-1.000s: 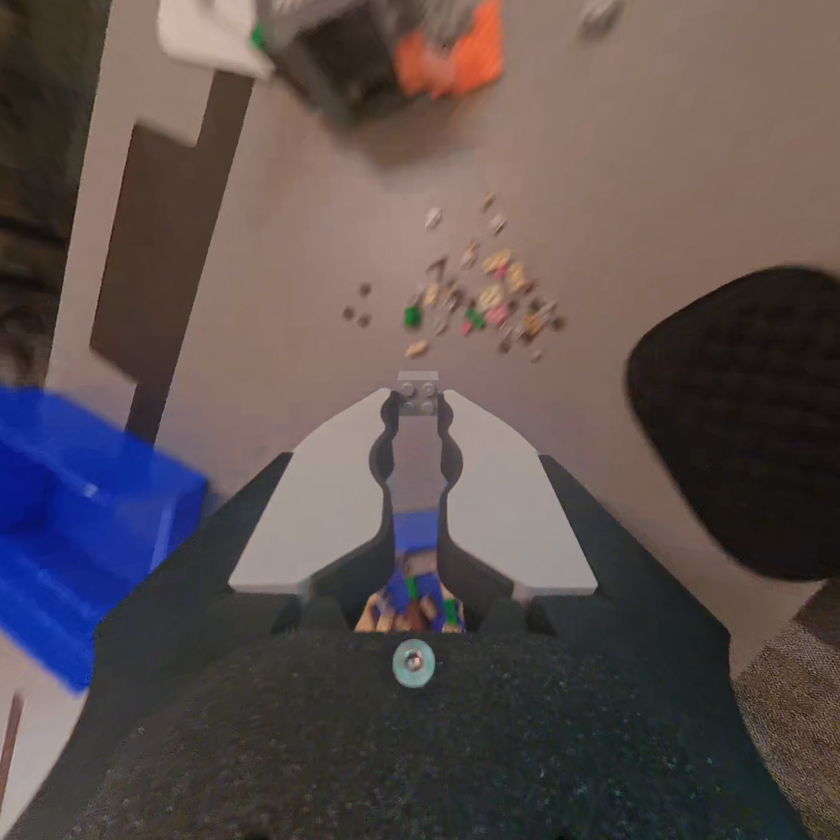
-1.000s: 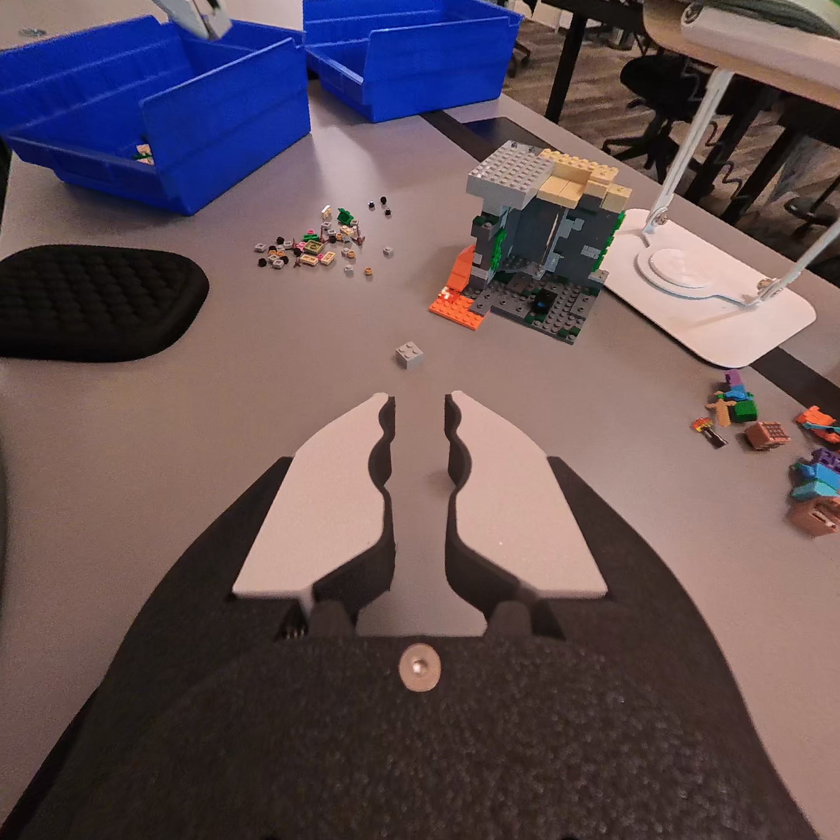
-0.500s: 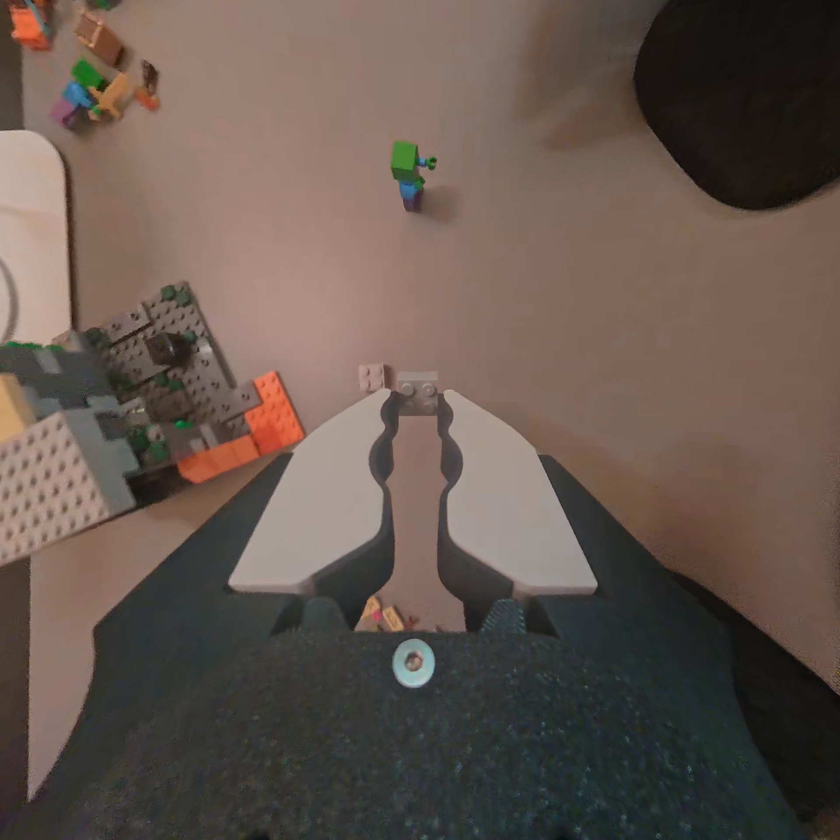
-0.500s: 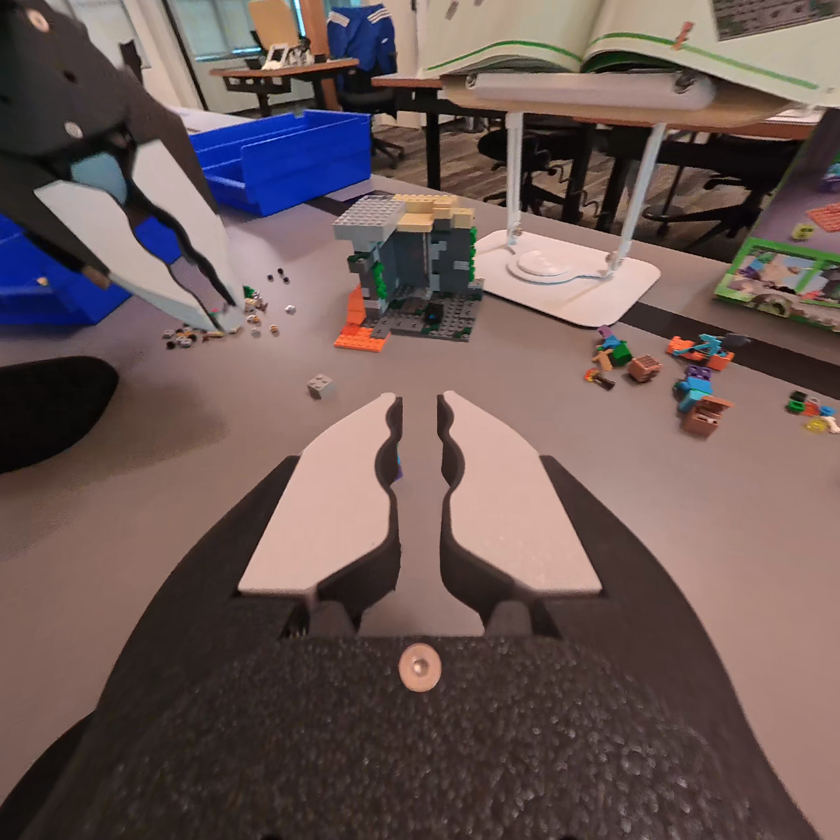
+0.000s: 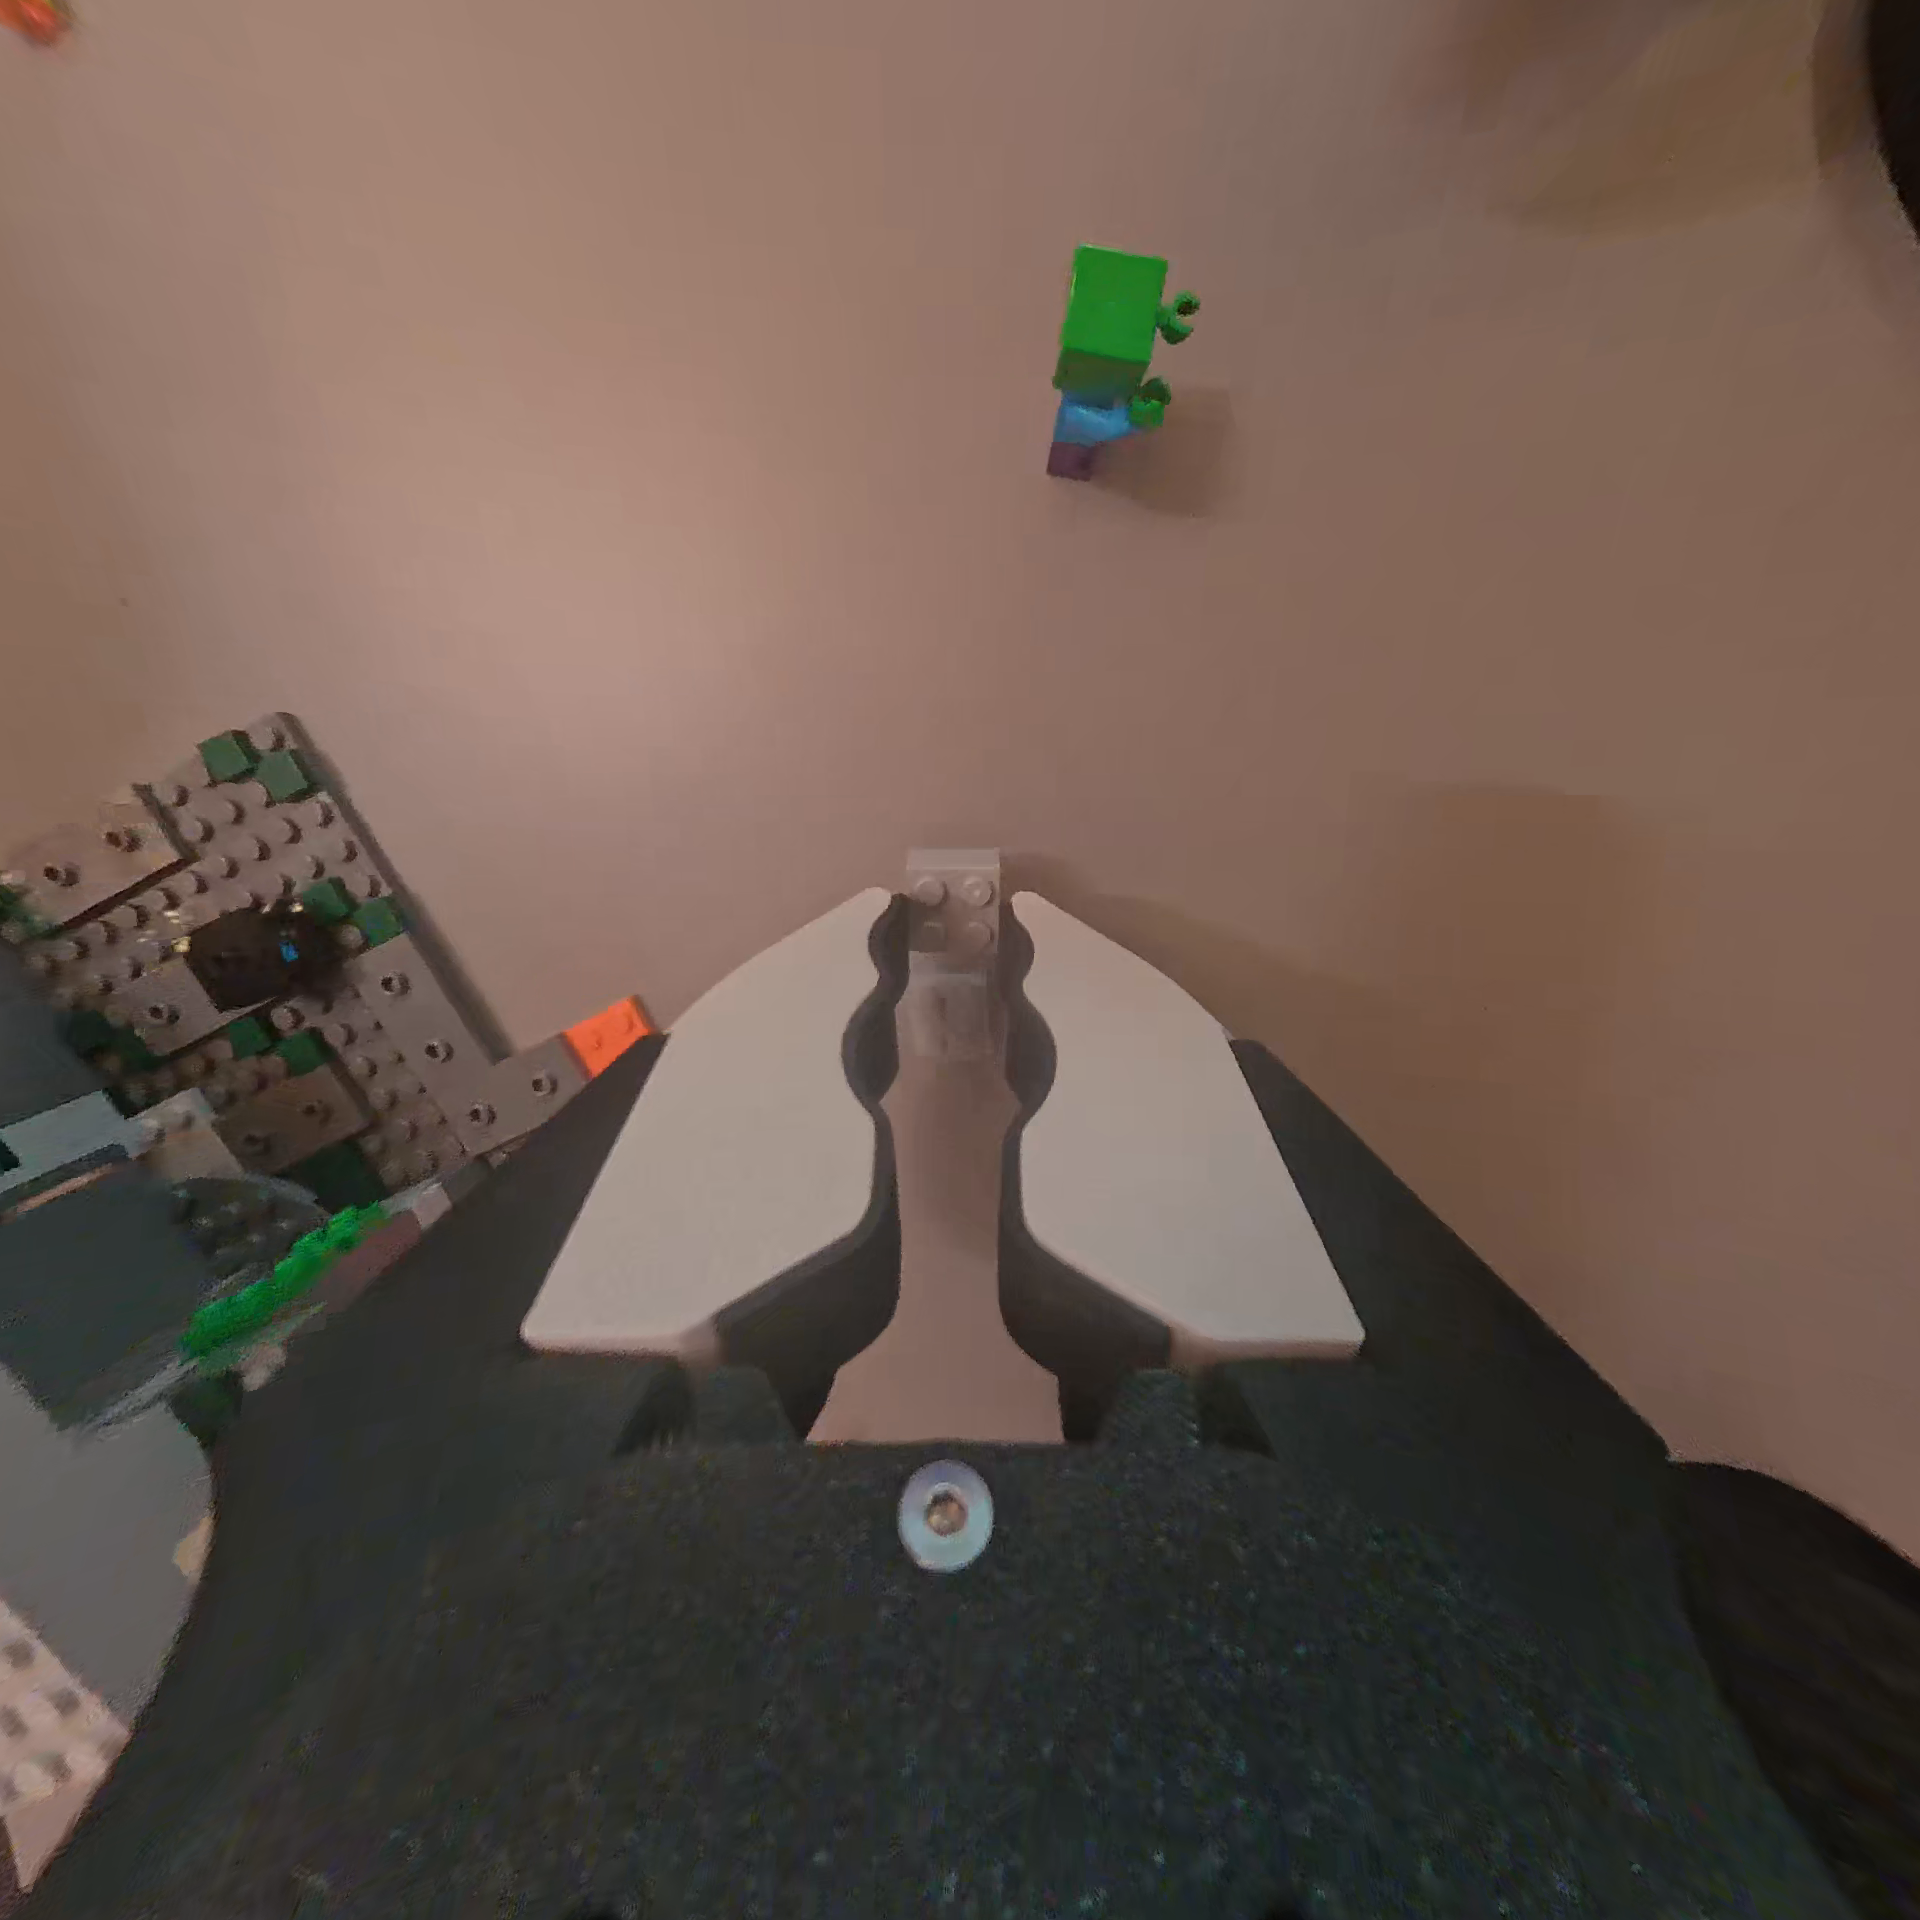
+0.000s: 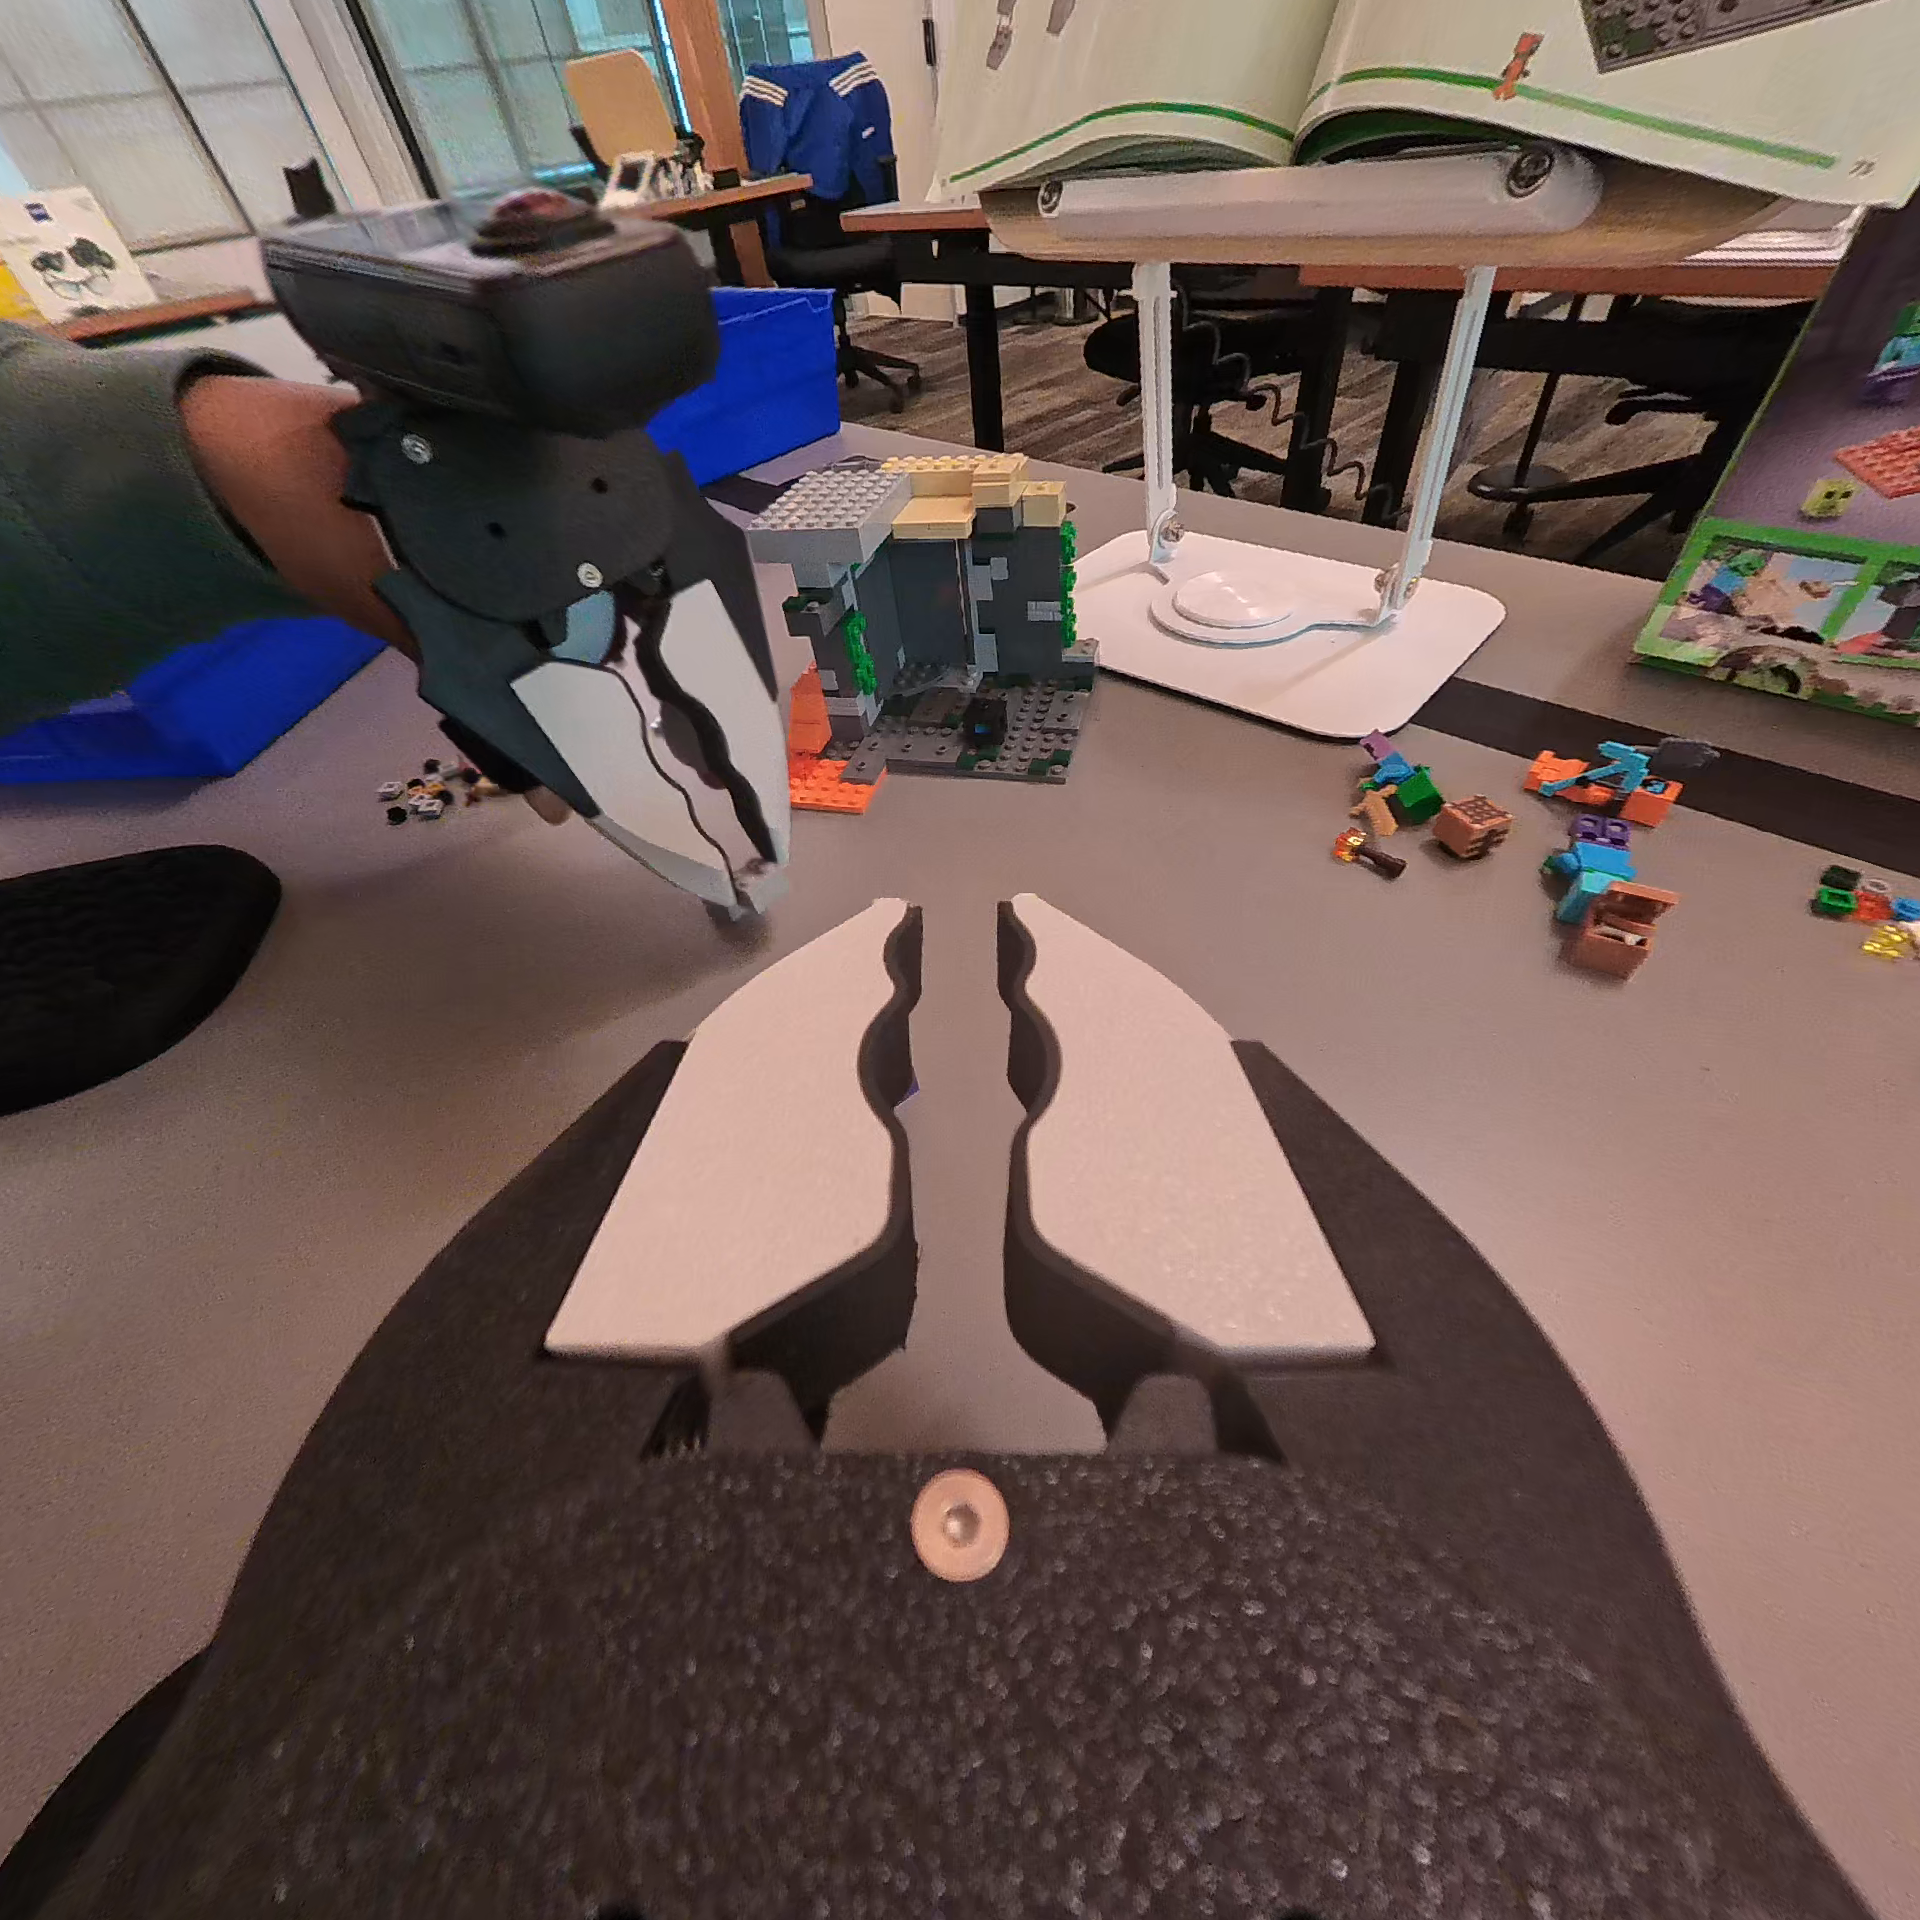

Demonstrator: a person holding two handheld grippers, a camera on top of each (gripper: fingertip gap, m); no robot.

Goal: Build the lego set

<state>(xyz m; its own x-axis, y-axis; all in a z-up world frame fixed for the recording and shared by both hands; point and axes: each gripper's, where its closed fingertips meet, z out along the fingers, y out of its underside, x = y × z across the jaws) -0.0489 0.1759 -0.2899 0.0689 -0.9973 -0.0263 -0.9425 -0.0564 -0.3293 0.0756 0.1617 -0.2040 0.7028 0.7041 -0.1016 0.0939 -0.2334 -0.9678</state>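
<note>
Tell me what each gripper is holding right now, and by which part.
Left gripper: a small grey 2x2 brick, pinched by its two opposite side faces between the fingers. Right gripper: no held object can be made out.

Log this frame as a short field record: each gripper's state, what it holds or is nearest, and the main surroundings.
left gripper: shut on grey brick, low over the table
right gripper: jaws apart, nothing visible between the tips
nearest left gripper: green figure
build: grey brick structure, orange base plate
right side: loose pieces

brick model (image 5: 156,1039) blurred, cut by left edge | black pad (image 5: 1901,104) cropped
</note>
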